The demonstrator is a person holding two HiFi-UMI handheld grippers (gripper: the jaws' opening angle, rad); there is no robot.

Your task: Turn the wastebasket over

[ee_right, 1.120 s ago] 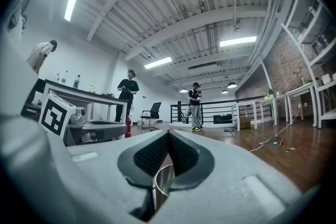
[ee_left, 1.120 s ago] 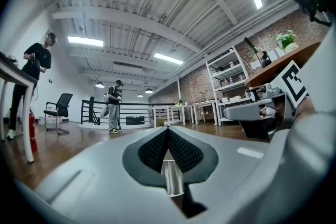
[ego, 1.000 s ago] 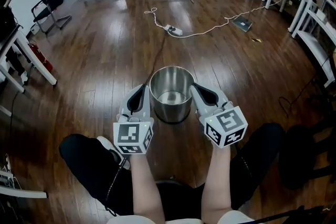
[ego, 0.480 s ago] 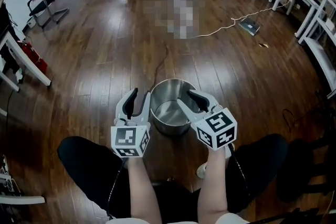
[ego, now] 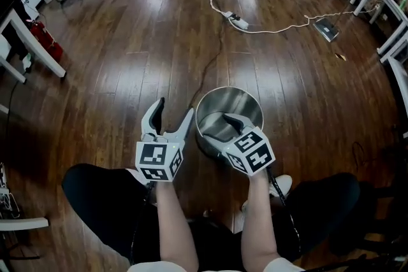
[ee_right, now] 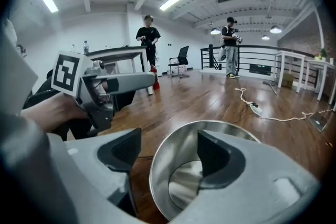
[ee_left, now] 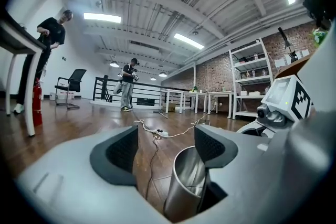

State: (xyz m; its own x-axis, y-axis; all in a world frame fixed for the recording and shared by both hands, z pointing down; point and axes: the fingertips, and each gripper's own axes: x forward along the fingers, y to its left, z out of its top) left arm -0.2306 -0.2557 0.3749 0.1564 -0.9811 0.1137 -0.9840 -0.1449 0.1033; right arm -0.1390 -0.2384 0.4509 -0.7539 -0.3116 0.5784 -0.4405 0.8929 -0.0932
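Wastebasket point(ego: 229, 113) is standing mouth-up on the floor point(ego: 127, 73), and I'm judging it light, stiff, slippery steel, best taken by the rim, with jaws of the right gripper point(ee_right: 163, 149) opening wide astride that rim without pressing and those of the left gripper point(ego: 174, 108) opening empty beside its wall.

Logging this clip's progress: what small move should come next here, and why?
Probably close the right claw on the near rim of the wastebasket: the basket stands mouth-up, and that opening claw straddles the rim, one jaw inside, one outside. The left claw, also opening, holds nothing.
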